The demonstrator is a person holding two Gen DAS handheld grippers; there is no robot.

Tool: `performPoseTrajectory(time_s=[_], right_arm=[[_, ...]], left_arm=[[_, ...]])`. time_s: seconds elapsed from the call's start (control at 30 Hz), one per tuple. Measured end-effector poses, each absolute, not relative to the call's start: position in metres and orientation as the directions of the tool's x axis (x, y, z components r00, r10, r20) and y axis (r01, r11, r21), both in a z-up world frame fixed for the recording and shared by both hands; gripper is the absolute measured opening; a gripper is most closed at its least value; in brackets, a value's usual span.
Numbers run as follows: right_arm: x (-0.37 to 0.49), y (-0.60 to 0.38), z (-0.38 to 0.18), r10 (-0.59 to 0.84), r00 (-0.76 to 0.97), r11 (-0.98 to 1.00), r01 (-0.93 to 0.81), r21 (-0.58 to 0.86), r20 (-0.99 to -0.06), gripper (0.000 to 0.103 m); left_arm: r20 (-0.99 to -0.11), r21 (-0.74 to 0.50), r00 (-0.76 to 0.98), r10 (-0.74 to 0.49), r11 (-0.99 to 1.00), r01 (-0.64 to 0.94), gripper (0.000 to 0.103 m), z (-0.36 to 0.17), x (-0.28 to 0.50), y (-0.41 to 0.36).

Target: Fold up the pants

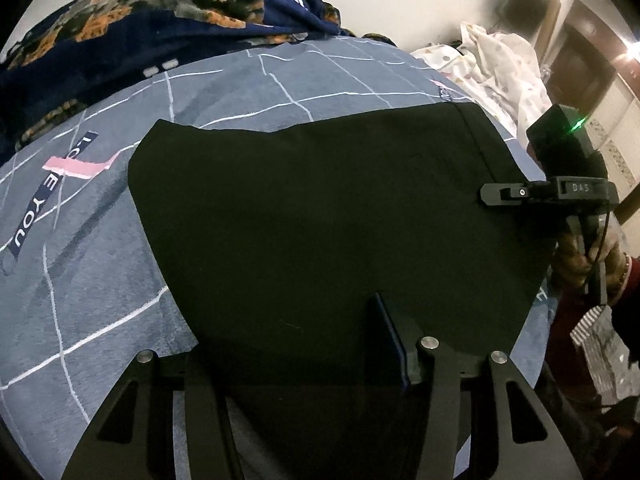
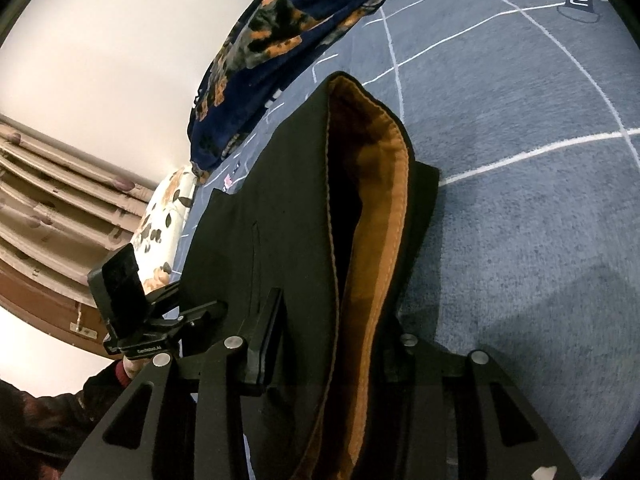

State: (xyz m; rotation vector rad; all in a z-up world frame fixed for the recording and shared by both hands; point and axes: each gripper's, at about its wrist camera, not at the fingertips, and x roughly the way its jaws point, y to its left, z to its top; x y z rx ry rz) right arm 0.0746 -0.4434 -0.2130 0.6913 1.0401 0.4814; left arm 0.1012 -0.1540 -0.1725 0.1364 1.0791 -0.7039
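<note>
Black pants point(image 1: 320, 216) lie folded flat on a grey-blue bedspread point(image 1: 80, 280). In the right wrist view the pants point(image 2: 280, 220) show an orange-brown inner waistband lining point(image 2: 380, 208). My left gripper point(image 1: 296, 344) sits at the near edge of the pants; one finger point(image 1: 386, 332) rests on top and the other is hidden under the cloth, so the jaws stand wide apart. My right gripper point(image 2: 332, 344) has the waistband edge between its fingers, with a wide gap. It also shows in the left wrist view point(image 1: 496, 194) at the pants' right edge.
A dark blue patterned blanket point(image 1: 140, 20) is bunched at the far side of the bed. White printed bedding point(image 1: 500, 68) lies at the far right. A floral pillow point(image 2: 164, 216) and curtains point(image 2: 60, 184) stand beyond the bed.
</note>
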Motion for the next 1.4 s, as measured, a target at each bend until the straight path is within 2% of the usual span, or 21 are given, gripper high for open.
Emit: performPoseTrajectory(time_s=[0.3,0.53,0.7,0.83,0.97,1.13,1.2,1.4], right_arm=[[0.075,-0.439,-0.212,0.643,0.450,0.707,-0.035,0.707,-0.620,0.035],[0.070,-0.443,-0.216,0.676,0.461,0.652,-0.010,0.758,-0.575,0.034],[0.068,-0.444,-0.219,0.682,0.461,0.645,-0.013,0.764,-0.568,0.033],[0.072,-0.443,-0.219,0.688,0.442,0.646,-0.013,0.763,-0.575,0.033],[0.073,-0.445,-0.219,0.697,0.430,0.642,-0.017,0.766,-0.574,0.033],[0.072,-0.443,-0.218,0.689,0.435,0.657,-0.039,0.753,-0.579,0.031],[0.072,-0.443,-0.218,0.687,0.437,0.661,-0.044,0.749,-0.580,0.031],[0.074,-0.444,-0.219,0.693,0.426,0.655,-0.036,0.755,-0.581,0.030]], left_arm=[[-0.850,-0.168,0.316,-0.422,0.785,0.596,0.052,-0.170,0.097,-0.160],[-0.853,-0.139,0.334,-0.401,0.790,0.597,0.050,-0.166,0.095,-0.162],[-0.855,-0.141,0.328,-0.402,0.788,0.599,0.050,-0.167,0.095,-0.162],[-0.854,-0.193,0.291,-0.430,0.784,0.590,0.051,-0.170,0.101,-0.157],[-0.846,-0.273,0.235,-0.479,0.767,0.580,0.061,-0.175,0.108,-0.152],[-0.842,-0.274,0.206,-0.499,0.724,0.633,0.076,-0.176,0.104,-0.160],[-0.844,-0.275,0.197,-0.499,0.717,0.640,0.076,-0.176,0.102,-0.161],[-0.809,-0.388,0.121,-0.576,0.677,0.625,0.076,-0.175,0.100,-0.146]])
